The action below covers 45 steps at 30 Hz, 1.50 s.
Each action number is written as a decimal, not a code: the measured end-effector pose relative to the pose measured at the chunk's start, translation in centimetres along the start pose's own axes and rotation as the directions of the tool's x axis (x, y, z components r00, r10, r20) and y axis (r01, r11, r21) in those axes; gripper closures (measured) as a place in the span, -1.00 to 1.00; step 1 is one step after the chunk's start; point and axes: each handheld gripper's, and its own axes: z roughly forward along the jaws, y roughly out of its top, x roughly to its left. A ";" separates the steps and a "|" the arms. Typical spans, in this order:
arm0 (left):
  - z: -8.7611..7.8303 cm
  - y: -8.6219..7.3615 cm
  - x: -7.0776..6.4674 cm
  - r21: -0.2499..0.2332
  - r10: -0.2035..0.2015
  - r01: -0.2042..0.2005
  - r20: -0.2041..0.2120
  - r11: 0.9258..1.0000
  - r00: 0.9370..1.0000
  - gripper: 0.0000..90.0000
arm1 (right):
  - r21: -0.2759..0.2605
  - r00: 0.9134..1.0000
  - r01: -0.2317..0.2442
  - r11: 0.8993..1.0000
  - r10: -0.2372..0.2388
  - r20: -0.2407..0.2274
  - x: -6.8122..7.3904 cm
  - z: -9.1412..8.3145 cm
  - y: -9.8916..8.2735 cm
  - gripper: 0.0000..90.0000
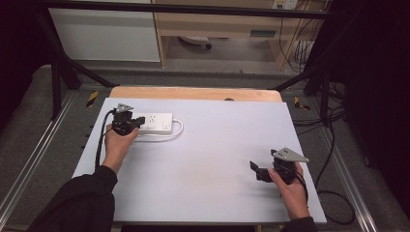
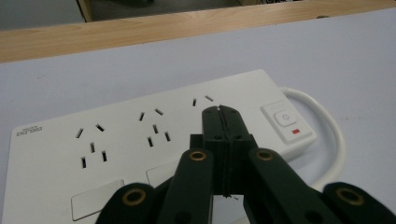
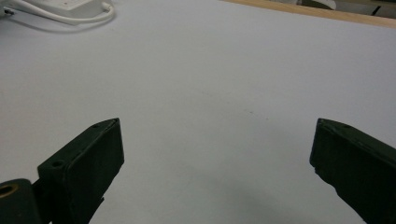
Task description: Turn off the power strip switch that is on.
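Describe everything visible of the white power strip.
The white power strip looks like glossy plastic and lies flat on the pale table, far left. Its top has three socket groups, a square switch with a red mark at one end, and small grey lettering at the other. A white cable loops from the switch end. The shut left gripper hangs over it; contact is unclear.

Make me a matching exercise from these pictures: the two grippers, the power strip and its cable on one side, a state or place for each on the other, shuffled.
Things:
1. left gripper
2. right gripper
3. power strip
4. cable

States or places:
A. loops beside the switch end
B. jaws wide apart over bare table
C. lies flat, white, sockets up
D. jaws shut, over the strip

Pairs: 1-D, 2-B, 3-C, 4-A
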 end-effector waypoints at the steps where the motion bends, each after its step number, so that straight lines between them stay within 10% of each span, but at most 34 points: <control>1: 0.0 0.0 0.0 0.002 0.003 -0.003 -0.001 1.000 1.000 1.00 | 0.000 1.000 -0.002 1.000 0.002 -0.002 0.0 0.0 0.0 -0.92; 45: 2.2 -1.2 -0.8 0.039 0.005 -0.003 -0.039 0.999 0.999 1.00 | 0.001 1.000 0.013 1.000 -0.013 -0.011 0.1 0.0 0.1 -0.93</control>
